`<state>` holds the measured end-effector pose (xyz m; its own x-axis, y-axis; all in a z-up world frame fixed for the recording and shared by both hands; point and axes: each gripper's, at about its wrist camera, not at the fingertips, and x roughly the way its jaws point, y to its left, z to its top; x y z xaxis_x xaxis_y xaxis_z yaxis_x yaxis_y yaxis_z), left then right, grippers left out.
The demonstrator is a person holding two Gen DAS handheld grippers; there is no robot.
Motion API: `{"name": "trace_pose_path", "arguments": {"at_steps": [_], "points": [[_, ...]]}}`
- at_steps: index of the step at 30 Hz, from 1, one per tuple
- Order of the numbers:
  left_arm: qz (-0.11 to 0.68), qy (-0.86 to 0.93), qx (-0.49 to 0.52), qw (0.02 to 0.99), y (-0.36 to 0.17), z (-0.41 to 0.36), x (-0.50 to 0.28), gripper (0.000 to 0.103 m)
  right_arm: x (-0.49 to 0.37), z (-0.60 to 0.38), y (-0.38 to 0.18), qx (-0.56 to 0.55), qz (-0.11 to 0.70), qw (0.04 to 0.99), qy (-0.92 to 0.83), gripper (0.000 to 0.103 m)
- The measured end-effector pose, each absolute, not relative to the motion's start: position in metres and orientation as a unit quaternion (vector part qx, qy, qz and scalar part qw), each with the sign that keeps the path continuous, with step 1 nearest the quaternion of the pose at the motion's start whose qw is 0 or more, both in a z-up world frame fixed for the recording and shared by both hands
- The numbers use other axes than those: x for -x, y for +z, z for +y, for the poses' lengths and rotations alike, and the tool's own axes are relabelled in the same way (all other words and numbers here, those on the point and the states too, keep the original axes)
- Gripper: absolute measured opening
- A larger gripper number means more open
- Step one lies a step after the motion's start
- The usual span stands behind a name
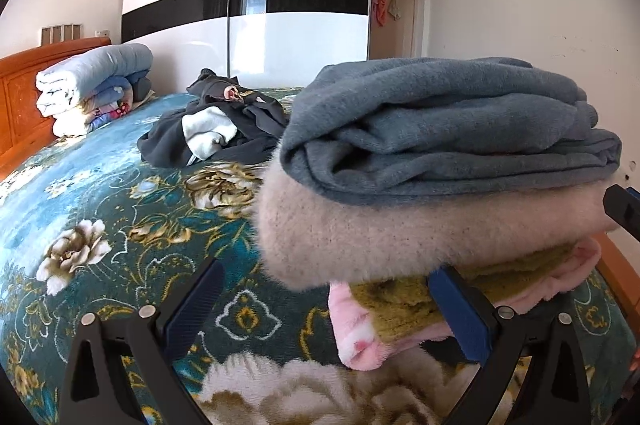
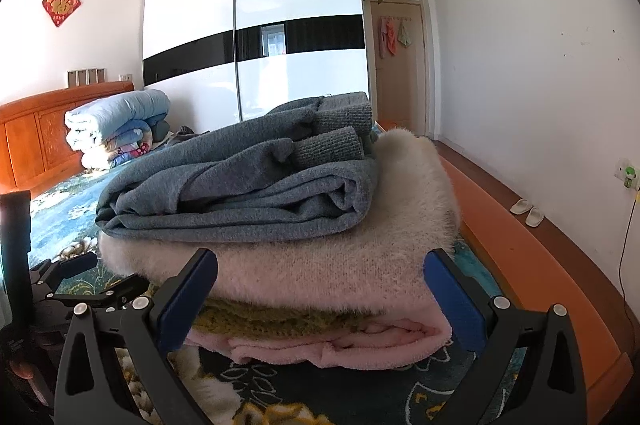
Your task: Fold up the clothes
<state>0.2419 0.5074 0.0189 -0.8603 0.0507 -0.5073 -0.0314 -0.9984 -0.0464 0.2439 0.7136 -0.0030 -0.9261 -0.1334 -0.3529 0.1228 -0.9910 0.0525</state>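
While folded stack sits on bed, both tongs spread

folded stack on bed | unfolded heap behind

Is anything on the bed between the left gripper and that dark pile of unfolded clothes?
Nothing visible blocks it. Bare floral bedspread lies between the open left gripper and the dark clothes pile; the folded stack sits off to its right.
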Motion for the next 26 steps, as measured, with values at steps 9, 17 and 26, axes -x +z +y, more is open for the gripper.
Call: {"name": "trace_pose_path", "arguments": {"at_steps": [9,17,26], "points": [[-0.019,0.964,0.264,0.027,0.017,0.505,-0.244,0.103,-0.241,0.703,-0.008,-0.192,0.013,0.051,-0.98,0.103],[-0.017,0.965,0.26,0.022,0.016,0.505,-0.245,0.103,-0.241,0.7,-0.009,-0.195,0.017,0.044,-0.98,0.103],[-0.014,0.961,0.273,0.042,0.013,0.507,-0.243,0.103,-0.238,0.7,-0.008,-0.198,0.02,0.047,-0.979,0.103]]}}
